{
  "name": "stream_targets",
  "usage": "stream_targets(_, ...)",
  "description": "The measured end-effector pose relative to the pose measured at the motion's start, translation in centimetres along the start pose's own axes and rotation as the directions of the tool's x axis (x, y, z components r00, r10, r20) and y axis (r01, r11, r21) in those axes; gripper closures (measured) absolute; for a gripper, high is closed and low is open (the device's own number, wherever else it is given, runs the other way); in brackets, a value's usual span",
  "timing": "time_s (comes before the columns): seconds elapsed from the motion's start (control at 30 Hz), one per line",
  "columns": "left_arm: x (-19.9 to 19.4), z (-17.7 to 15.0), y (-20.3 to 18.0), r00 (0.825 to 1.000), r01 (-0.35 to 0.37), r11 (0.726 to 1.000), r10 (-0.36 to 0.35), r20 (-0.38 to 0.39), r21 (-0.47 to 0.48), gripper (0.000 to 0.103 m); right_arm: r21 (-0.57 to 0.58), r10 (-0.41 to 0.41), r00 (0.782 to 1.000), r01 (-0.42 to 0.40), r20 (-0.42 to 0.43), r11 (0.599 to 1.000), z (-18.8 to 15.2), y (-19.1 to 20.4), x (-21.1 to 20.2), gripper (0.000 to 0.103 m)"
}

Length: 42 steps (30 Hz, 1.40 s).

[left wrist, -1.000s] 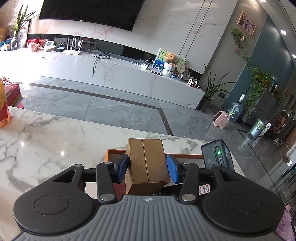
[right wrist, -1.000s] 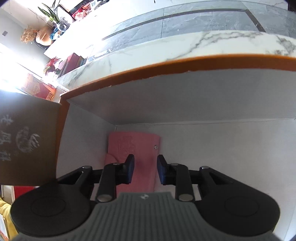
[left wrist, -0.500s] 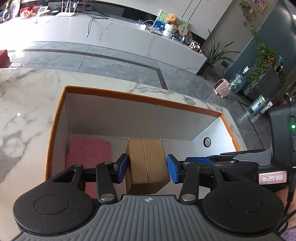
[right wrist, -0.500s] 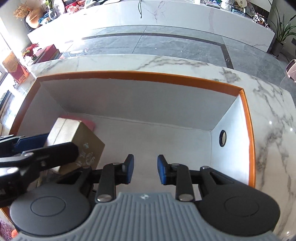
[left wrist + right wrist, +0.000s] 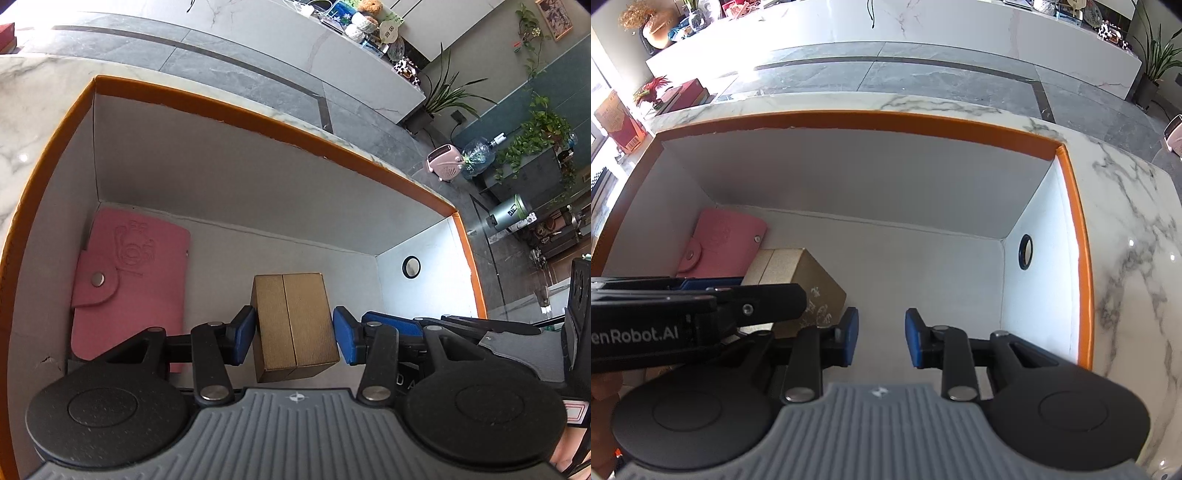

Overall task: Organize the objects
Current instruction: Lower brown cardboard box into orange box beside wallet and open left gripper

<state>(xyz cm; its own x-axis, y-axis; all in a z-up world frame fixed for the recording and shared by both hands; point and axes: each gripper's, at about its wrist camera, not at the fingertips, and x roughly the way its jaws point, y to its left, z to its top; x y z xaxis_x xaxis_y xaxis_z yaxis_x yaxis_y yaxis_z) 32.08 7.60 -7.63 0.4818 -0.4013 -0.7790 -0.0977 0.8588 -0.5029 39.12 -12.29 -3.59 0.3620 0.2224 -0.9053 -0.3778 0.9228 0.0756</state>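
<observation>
Left claw (image 5: 294, 335) grips gold carton (image 5: 293, 325) (inside orange-rimmed box (image 5: 258, 114)).

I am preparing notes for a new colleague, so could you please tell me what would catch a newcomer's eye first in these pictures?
First, the big orange-rimmed box with white inner walls, open on the marble countertop. Next, the small gold carton held in the left gripper low inside the box, just right of the pink snap-button card holder lying flat at the box's left end. The right gripper is empty over the bare floor beside them.
</observation>
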Motion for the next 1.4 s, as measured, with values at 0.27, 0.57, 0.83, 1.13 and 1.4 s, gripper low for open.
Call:
stream_targets(0.27, -1.2, 0.2, -0.4, 0.995, -0.101, 0.994, 0.101, -0.004, 0.047, 0.045, -0.003, -0.003, 1.0, 0.003, 0.002, 1.0, 0.0, 0.1, 0.0, 0.072)
stream_targets(0.57, -2.4, 0.4, -0.7, 0.968, -0.252, 0.958, 0.252, 0.018, 0.138, 0.056, 0.021, 0.043, 0.999, -0.043, -0.001, 0.999, 0.1, 0.3, 0.1, 0.073)
stream_targets(0.83, -1.8, 0.8, 0.0, 0.984, -0.175, 0.978, 0.177, -0.006, 0.117, 0.065, 0.19, 0.203, 0.979, -0.194, -0.03, 0.962, 0.5, -0.2, 0.8, 0.073)
stream_targets(1.13, -1.2, 1.4, 0.5, 0.991, -0.124, 0.988, 0.127, -0.034, 0.09, 0.067, 0.287, 0.228, 0.973, -0.206, -0.042, 0.936, 0.6, -1.3, 1.0, 0.073)
stream_targets(1.4, -1.1, 1.2, 0.6, 0.989, -0.142, 0.984, 0.146, -0.027, 0.107, 0.071, 0.337, 0.253, 0.967, -0.225, -0.04, 0.914, 0.5, -1.5, 1.0, 0.073)
